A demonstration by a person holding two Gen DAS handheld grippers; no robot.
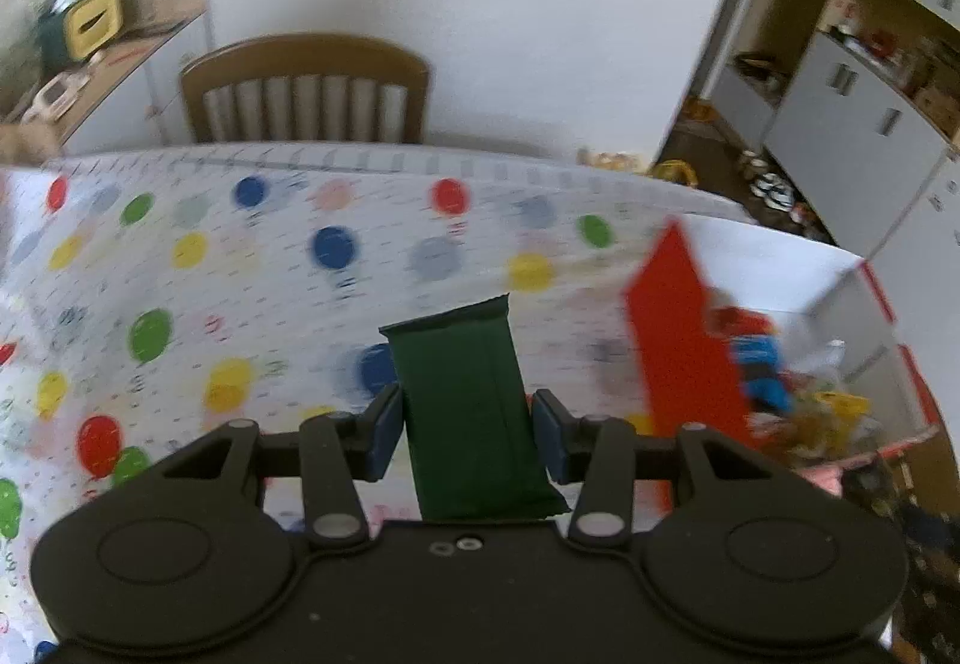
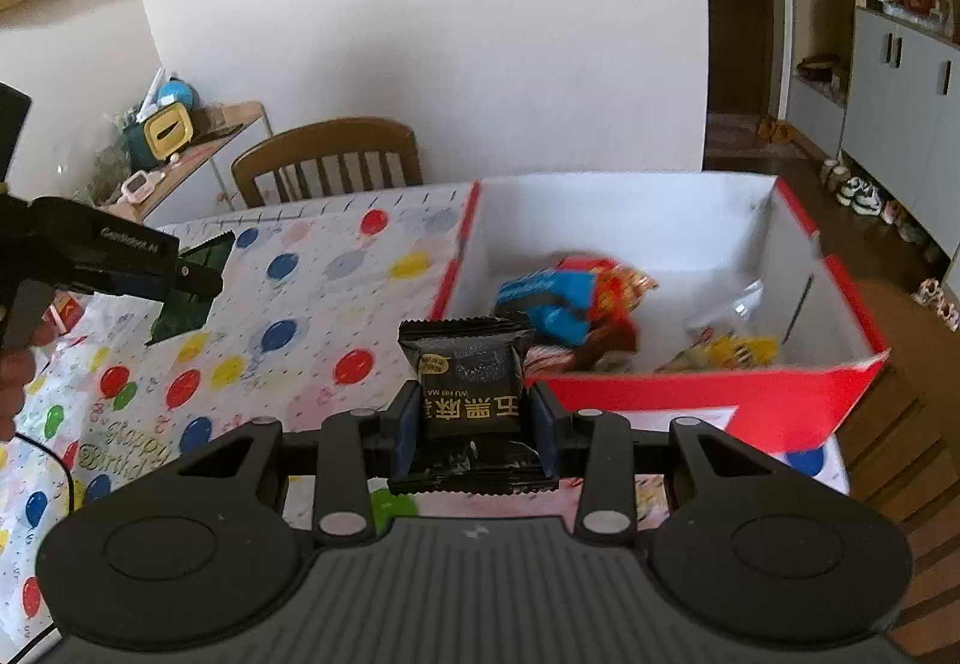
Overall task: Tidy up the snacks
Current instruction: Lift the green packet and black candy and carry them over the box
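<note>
1. Snacks are seen in three places: a dark green foil packet [image 1: 474,418] is clamped between the pads of the left gripper [image 1: 467,424], a black foil packet with gold characters [image 2: 472,394] is clamped between the pads of the right gripper [image 2: 473,424], and a heap of blue, red and yellow wrapped snacks [image 2: 570,310] lies inside the open red-and-white cardboard box [image 2: 720,400].
2. Much of the left wrist view is smeared by blur; the box contents there are reduced to colour patches, and no print can be read on the green packet.
3. The lower end of the black packet is partly hidden behind the gripper body, and its printed characters are seen upside down.
4. In the right wrist view the left gripper [image 2: 198,280] is cut off at the picture's left edge, and only a sliver of the person's hand [image 2: 18,364] is shown below it.
5. The box is set at the right end of the table, on the white plastic cloth printed with coloured balloons [image 2: 288,340]; its near red wall lies just beyond the right gripper's fingertips.
6. A broad stretch of cloth lies bare between the two grippers and up to the far table edge, where a brown wooden slat-back chair [image 2: 327,160] is drawn in.
7. Both grippers are tilted downward over the table, each packet being held upright, with its top end standing beyond the fingertips.
</note>
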